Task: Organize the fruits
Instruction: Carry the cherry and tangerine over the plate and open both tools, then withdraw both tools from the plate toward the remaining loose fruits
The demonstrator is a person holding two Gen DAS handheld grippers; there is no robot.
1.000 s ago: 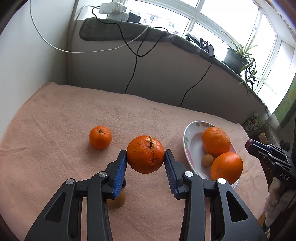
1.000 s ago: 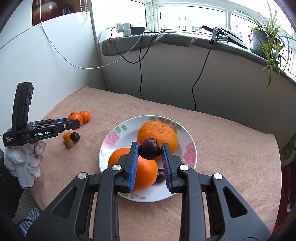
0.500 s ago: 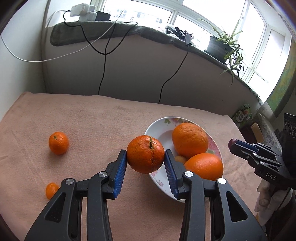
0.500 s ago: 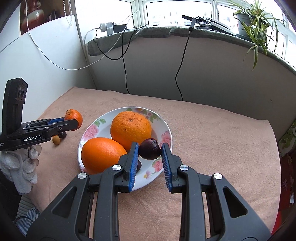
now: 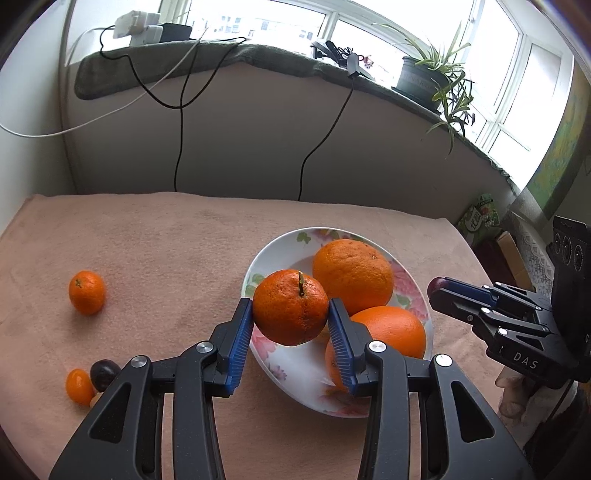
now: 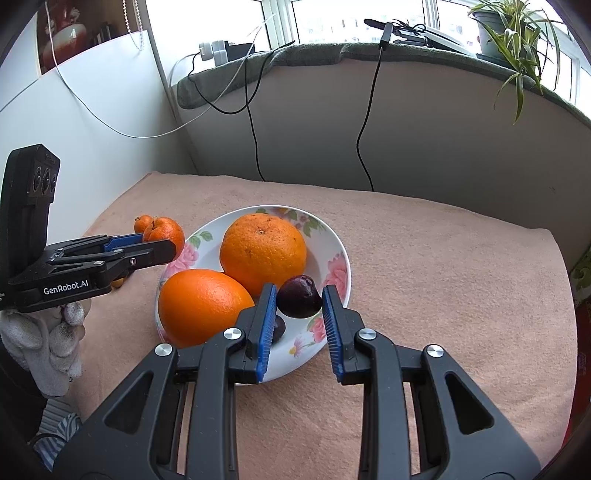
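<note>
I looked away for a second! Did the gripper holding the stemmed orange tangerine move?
Yes. The left gripper carried the tangerine rightward, over the flowered white plate.

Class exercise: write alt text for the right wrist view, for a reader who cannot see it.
The right gripper holds a dark plum above a floral plate with two large oranges. At left, the left gripper holds a tangerine.

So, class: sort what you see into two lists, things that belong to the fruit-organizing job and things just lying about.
Job: flowered plate; two big oranges; held mandarin; held plum; loose mandarin; kumquat.

Lying about: potted plant; black cables; chargers.
</note>
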